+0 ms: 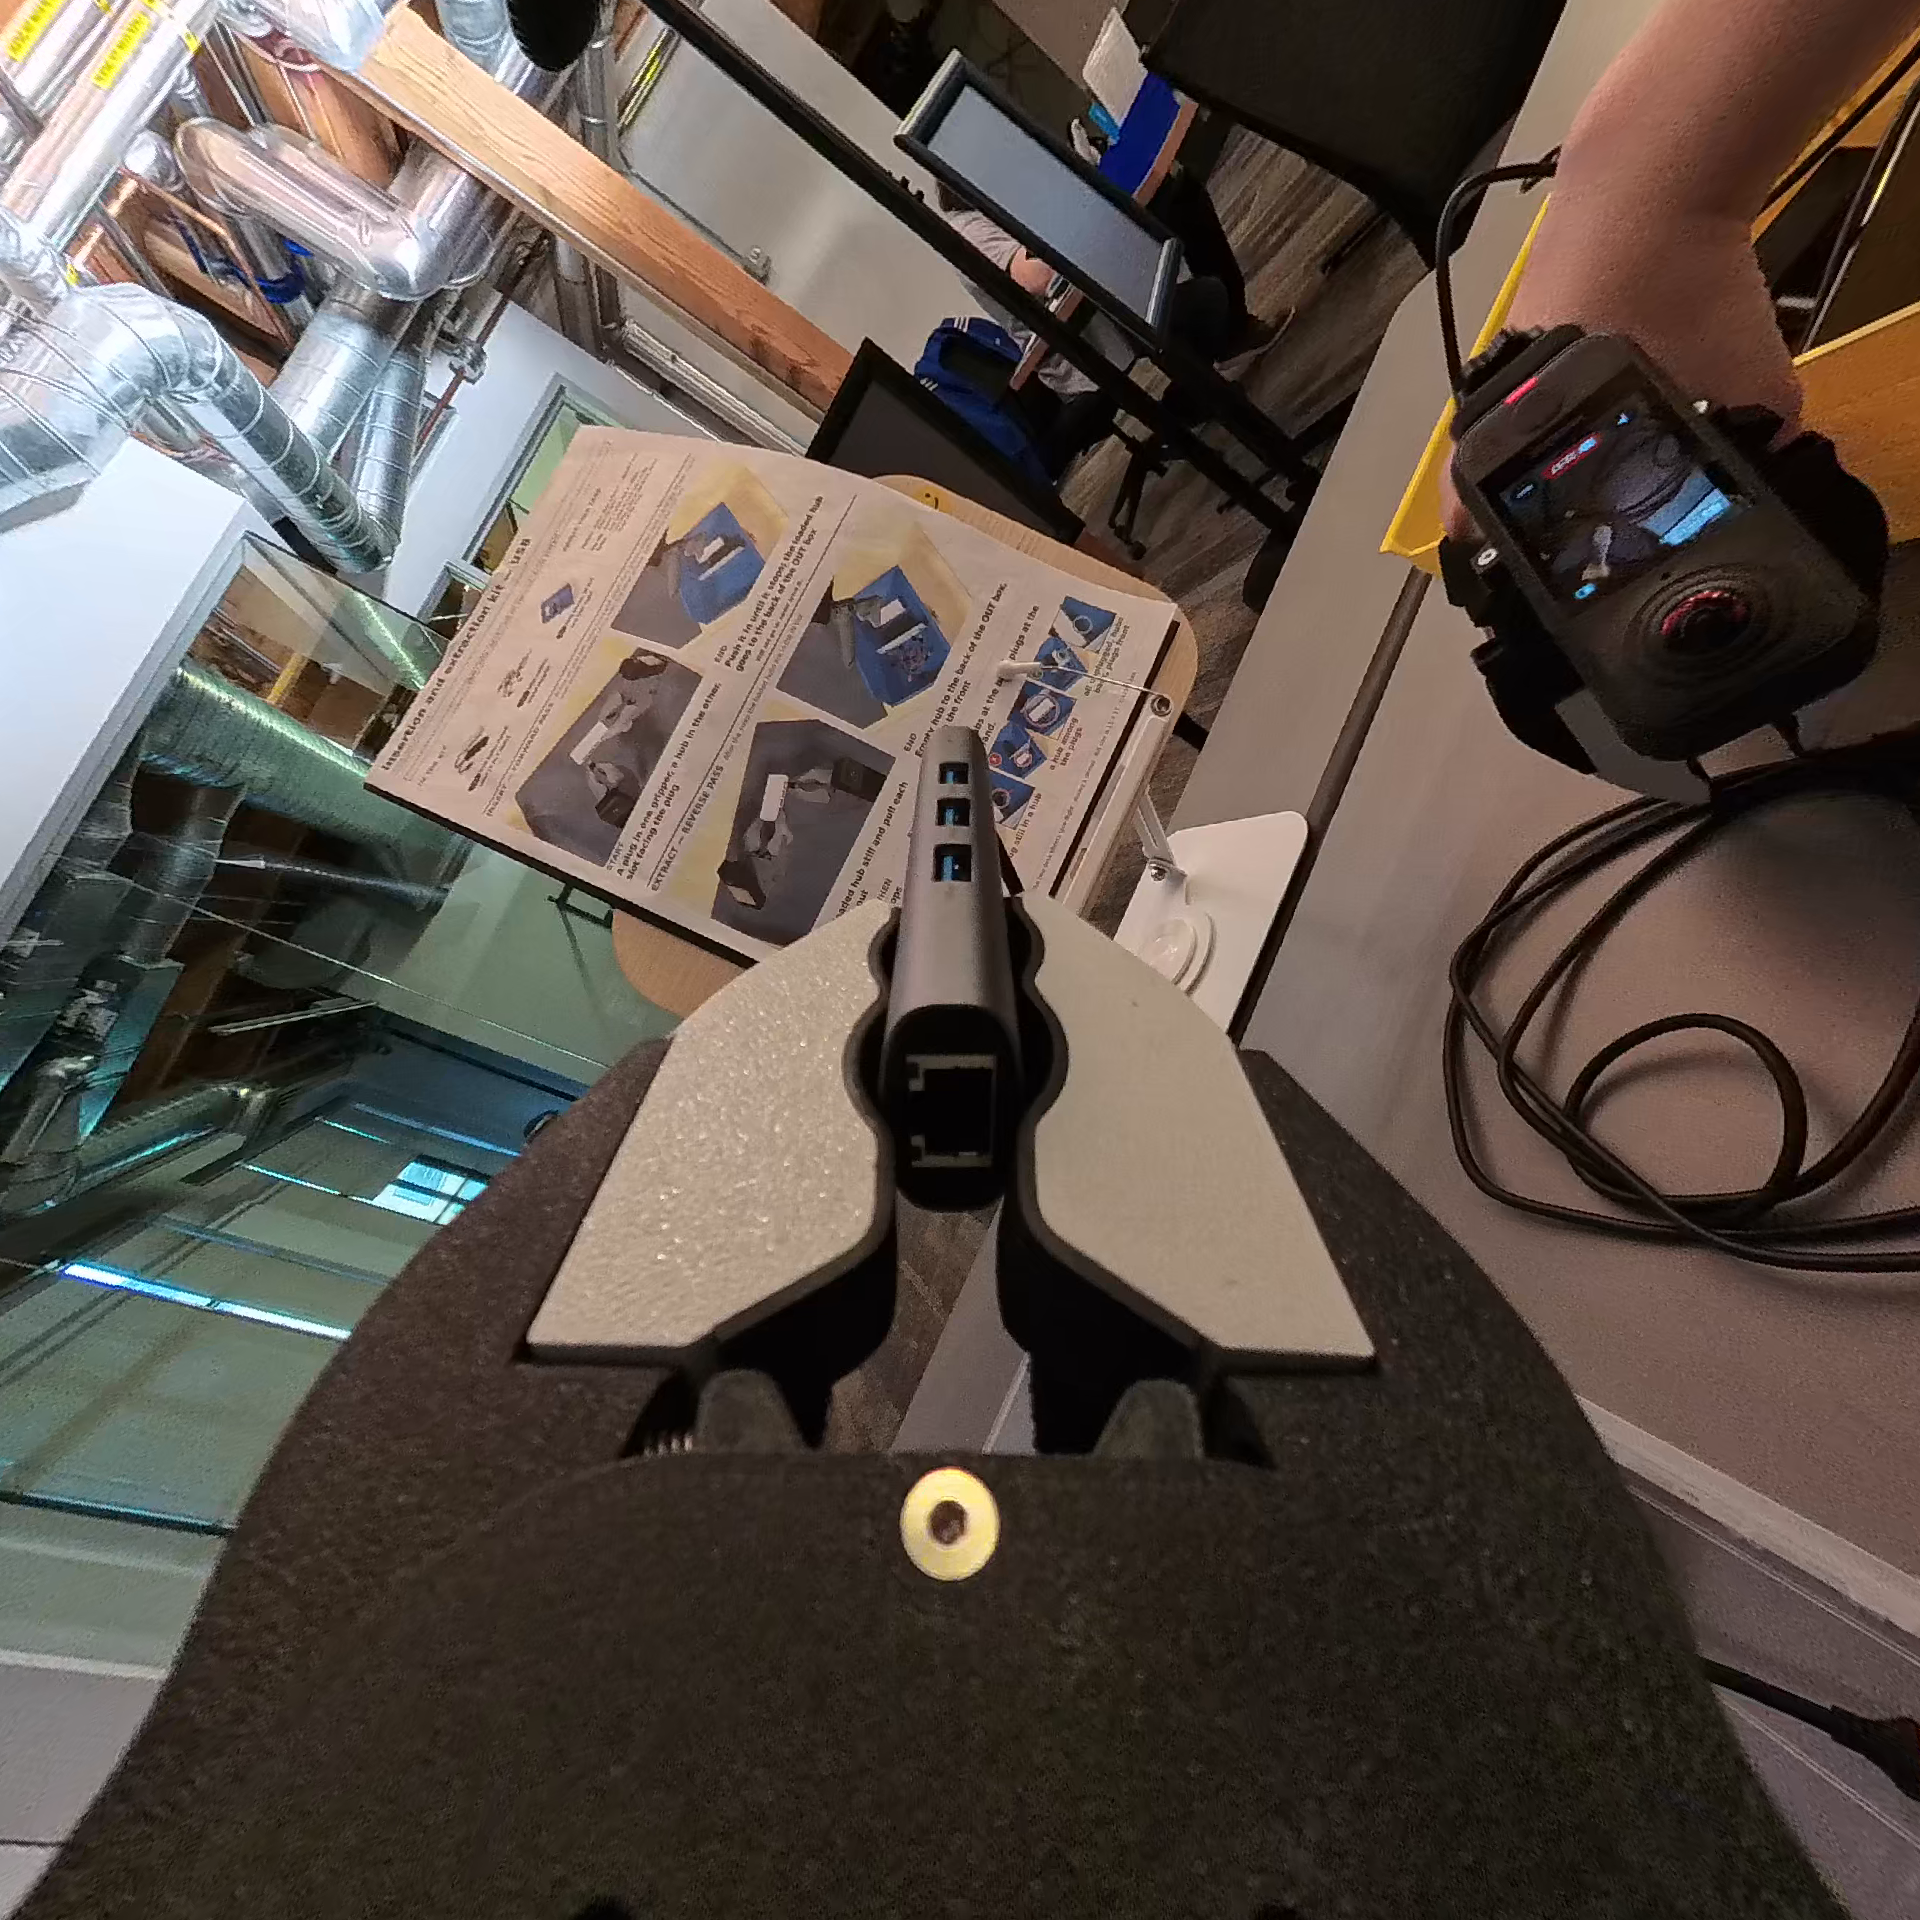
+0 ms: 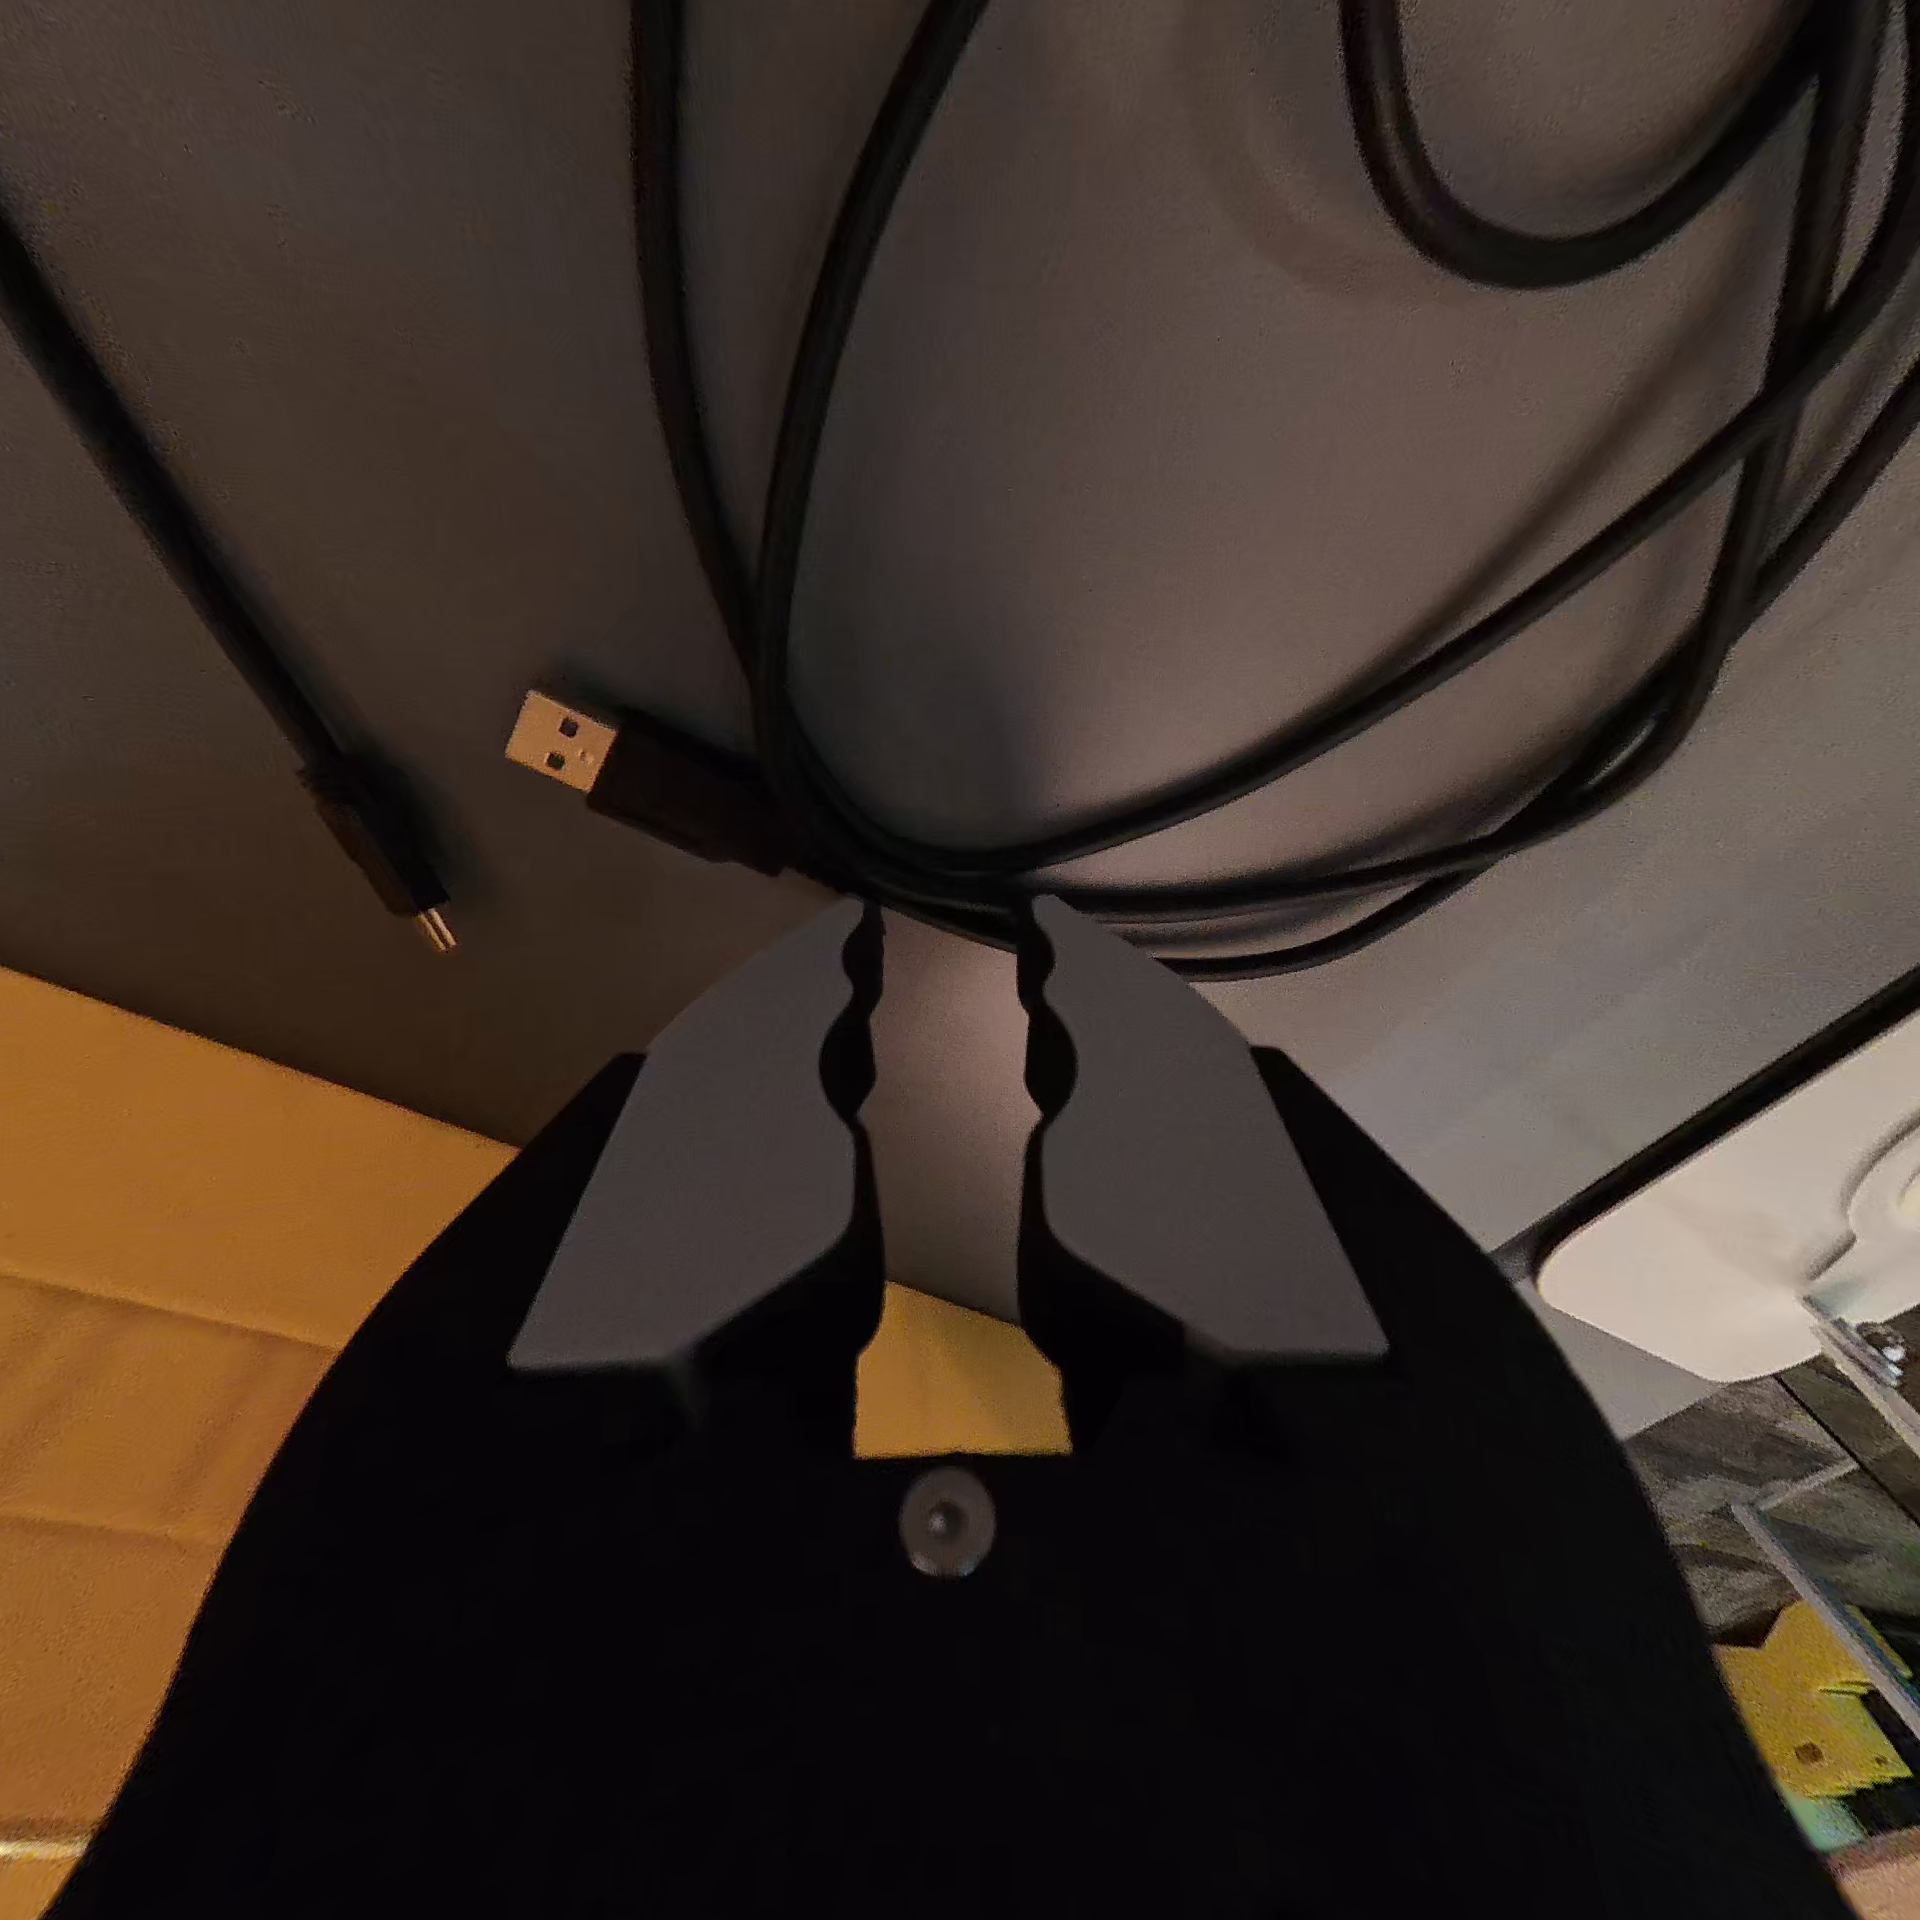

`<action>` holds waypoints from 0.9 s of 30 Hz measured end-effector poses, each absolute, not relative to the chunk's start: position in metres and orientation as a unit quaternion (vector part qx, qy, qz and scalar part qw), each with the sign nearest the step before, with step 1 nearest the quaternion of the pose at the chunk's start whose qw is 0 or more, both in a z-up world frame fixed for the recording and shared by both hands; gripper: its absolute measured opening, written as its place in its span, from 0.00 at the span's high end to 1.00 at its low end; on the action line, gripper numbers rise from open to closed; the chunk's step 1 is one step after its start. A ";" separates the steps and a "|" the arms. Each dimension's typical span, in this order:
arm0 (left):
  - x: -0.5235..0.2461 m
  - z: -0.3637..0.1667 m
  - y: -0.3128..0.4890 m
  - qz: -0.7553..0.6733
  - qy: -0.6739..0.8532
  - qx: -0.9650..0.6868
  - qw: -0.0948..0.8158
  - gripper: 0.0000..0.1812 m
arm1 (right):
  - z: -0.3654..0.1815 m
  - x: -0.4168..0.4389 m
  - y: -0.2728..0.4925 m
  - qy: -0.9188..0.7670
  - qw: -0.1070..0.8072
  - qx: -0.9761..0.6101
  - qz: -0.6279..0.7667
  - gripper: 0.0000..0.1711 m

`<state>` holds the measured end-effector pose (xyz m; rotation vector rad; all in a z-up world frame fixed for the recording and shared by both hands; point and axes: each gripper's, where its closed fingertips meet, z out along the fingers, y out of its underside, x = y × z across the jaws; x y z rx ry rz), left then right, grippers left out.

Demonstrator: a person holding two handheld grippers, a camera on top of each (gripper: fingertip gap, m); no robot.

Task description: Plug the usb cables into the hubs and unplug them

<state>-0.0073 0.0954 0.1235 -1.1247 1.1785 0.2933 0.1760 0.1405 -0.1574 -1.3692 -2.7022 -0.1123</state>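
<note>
My left gripper (image 1: 951,920) is shut on a dark grey USB hub (image 1: 948,935) and holds it in the air, tilted, its three blue ports facing up. The right gripper with its camera (image 1: 1662,561) shows at the far right of the left wrist view, held by a hand over the grey table. My right gripper (image 2: 954,906) is open and empty just above a black coiled cable (image 2: 1143,727). The cable's silver USB plug (image 2: 561,743) lies on the table, up and left of the fingertips. A second black cable with a small plug (image 2: 431,920) lies farther left.
A printed instruction sheet (image 1: 790,675) stands on a white stand (image 1: 1236,862) at the table's far edge. A yellow box (image 2: 208,1195) sits beside the cables, also seen in the left wrist view (image 1: 1434,499). The black cable loops (image 1: 1662,1091) spread over the grey table (image 1: 1558,1351). The left gripper's tips are roughly 35 centimetres from the right gripper's.
</note>
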 end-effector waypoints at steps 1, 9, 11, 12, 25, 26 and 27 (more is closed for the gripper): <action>-0.007 0.123 0.096 0.132 0.524 -0.500 0.676 0.91 | -0.157 0.177 0.142 -0.889 0.055 -0.453 -0.043 0.84; -0.009 0.127 0.093 0.126 0.521 -0.498 0.682 0.91 | -0.158 0.181 0.140 -0.856 0.027 -0.513 -0.051 0.85; -0.009 0.129 0.091 0.125 0.521 -0.496 0.683 0.91 | -0.157 0.179 0.130 -0.833 0.000 -0.552 -0.022 0.85; -0.008 0.130 0.090 0.124 0.521 -0.495 0.685 0.91 | -0.156 0.177 0.122 -0.817 -0.020 -0.577 0.002 0.86; -0.008 0.144 0.076 0.111 0.514 -0.474 0.706 0.91 | -0.145 0.179 0.081 -0.883 0.023 -0.468 -0.014 0.90; -0.008 0.145 0.075 0.110 0.513 -0.473 0.707 0.91 | -0.145 0.182 0.080 -0.889 0.021 -0.458 -0.022 0.89; -0.009 0.146 0.075 0.111 0.513 -0.472 0.709 0.91 | -0.145 0.183 0.080 -0.895 0.023 -0.445 -0.032 0.87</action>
